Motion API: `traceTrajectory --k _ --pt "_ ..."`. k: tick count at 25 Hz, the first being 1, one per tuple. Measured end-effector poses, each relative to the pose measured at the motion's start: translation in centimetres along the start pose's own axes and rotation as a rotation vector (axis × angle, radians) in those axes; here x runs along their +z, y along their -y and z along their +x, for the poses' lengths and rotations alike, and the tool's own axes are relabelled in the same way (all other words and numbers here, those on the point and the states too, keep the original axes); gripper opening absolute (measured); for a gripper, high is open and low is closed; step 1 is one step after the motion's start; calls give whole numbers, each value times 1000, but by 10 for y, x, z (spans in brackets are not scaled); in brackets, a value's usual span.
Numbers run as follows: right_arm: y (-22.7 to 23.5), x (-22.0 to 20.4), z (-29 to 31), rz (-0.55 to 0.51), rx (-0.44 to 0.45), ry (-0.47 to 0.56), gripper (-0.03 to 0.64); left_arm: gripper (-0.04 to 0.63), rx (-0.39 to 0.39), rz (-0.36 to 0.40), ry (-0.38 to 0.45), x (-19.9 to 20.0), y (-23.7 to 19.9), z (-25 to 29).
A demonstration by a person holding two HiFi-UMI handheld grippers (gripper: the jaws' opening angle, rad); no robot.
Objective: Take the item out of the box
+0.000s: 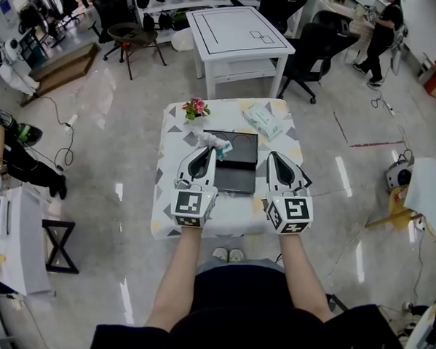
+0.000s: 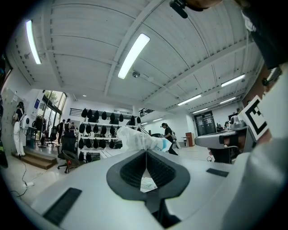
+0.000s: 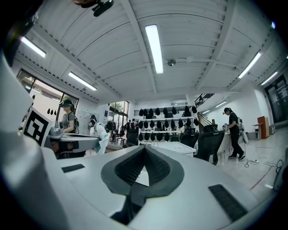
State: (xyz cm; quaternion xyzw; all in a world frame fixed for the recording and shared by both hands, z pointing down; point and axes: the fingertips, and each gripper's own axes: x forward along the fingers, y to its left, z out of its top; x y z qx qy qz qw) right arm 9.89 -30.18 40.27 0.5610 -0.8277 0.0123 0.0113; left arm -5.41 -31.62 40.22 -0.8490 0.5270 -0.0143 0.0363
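Observation:
A black box (image 1: 235, 178) lies open in the middle of the small patterned table (image 1: 173, 129), its lid flat behind it. My left gripper (image 1: 208, 147) hovers over the box's left edge, shut on a white and blue plastic packet (image 1: 216, 142). In the left gripper view the crumpled packet (image 2: 141, 140) sticks out beyond the shut jaws of the left gripper (image 2: 146, 151), lifted and pointing level. My right gripper (image 1: 273, 155) hangs by the box's right edge. In its own view the right gripper (image 3: 144, 148) is shut with nothing in it, and the packet (image 3: 101, 139) shows at the left.
A small pot of pink flowers (image 1: 196, 109) stands at the table's back left. A pack of wipes (image 1: 262, 121) lies at the back right. Behind stand a white table (image 1: 238, 32) and black chairs (image 1: 315, 52). People move about at the room's edges.

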Motion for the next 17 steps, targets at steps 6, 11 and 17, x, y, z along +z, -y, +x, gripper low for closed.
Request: traceTrajectory --k 6,11,17 --pt "1 -2 0 2 -2 -5 0 23 -3 0 -4 -1 1 1" --pt "3 -4 0 4 -4 -9 0 23 1 -4 -4 -3 1 0" --pt "3 -5 0 3 -2 -15 0 23 5 -9 -6 -5 0 1"
